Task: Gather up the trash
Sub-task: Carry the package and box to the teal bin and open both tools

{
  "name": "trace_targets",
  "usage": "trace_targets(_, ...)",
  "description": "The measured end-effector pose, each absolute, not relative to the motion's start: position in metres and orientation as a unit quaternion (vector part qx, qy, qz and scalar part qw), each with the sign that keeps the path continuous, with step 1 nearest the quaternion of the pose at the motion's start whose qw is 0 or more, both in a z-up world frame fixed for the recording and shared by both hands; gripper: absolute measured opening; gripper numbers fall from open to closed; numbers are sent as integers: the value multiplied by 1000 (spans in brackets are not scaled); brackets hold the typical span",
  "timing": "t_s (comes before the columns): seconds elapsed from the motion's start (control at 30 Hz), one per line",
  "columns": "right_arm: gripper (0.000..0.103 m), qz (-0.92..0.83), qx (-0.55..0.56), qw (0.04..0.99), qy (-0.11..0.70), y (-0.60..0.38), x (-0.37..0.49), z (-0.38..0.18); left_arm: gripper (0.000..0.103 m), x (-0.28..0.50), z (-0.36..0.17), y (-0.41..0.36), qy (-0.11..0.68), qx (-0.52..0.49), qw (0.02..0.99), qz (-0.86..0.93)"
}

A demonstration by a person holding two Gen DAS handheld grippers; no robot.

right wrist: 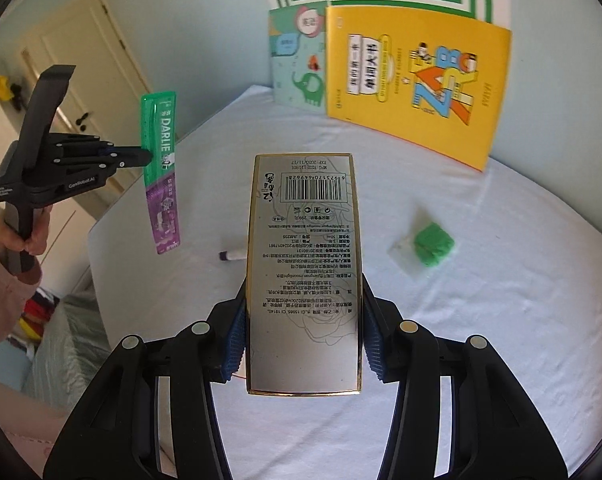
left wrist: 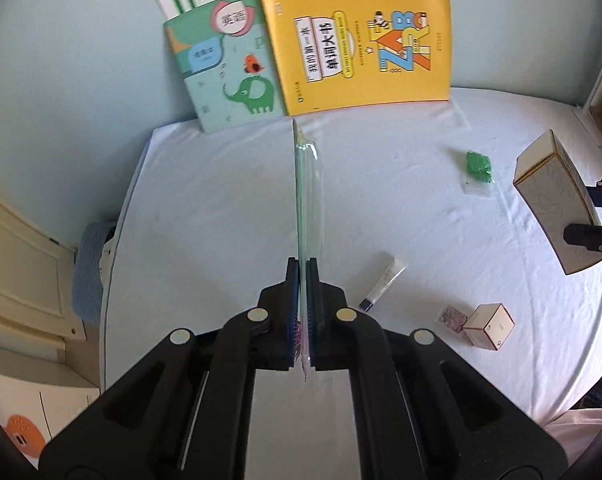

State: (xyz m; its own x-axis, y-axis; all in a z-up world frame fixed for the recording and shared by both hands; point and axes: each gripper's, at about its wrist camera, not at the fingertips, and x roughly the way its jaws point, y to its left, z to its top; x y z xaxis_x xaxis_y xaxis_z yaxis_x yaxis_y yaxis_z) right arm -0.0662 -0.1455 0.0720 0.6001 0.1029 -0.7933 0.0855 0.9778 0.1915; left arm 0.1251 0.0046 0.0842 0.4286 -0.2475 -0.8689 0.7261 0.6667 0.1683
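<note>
Left hand-held gripper (left wrist: 304,280) clamps toothbrush pack (left wrist: 308,200), right hand-held gripper (right wrist: 304,338) box (right wrist: 304,272)

The table (left wrist: 229,208) wears a white cloth, matt and faintly creased, while the two books (right wrist: 413,80) propped at the far edge have smooth, softly shiny card covers. The tall box (right wrist: 304,272) is silvery card with a satiny sheen and gilt edging; the flat toothbrush packet (right wrist: 161,168) is glossy printed plastic. Both grippers are matt black plastic with ribbed blue pads (right wrist: 234,344) and pale metal pins.
</note>
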Motion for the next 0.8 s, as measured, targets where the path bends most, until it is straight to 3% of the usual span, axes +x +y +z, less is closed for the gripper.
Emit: trace_targets(0.8, 49, 312, -38, 821, 477, 140, 57, 54, 3, 70, 59, 320, 535, 118, 835, -45)
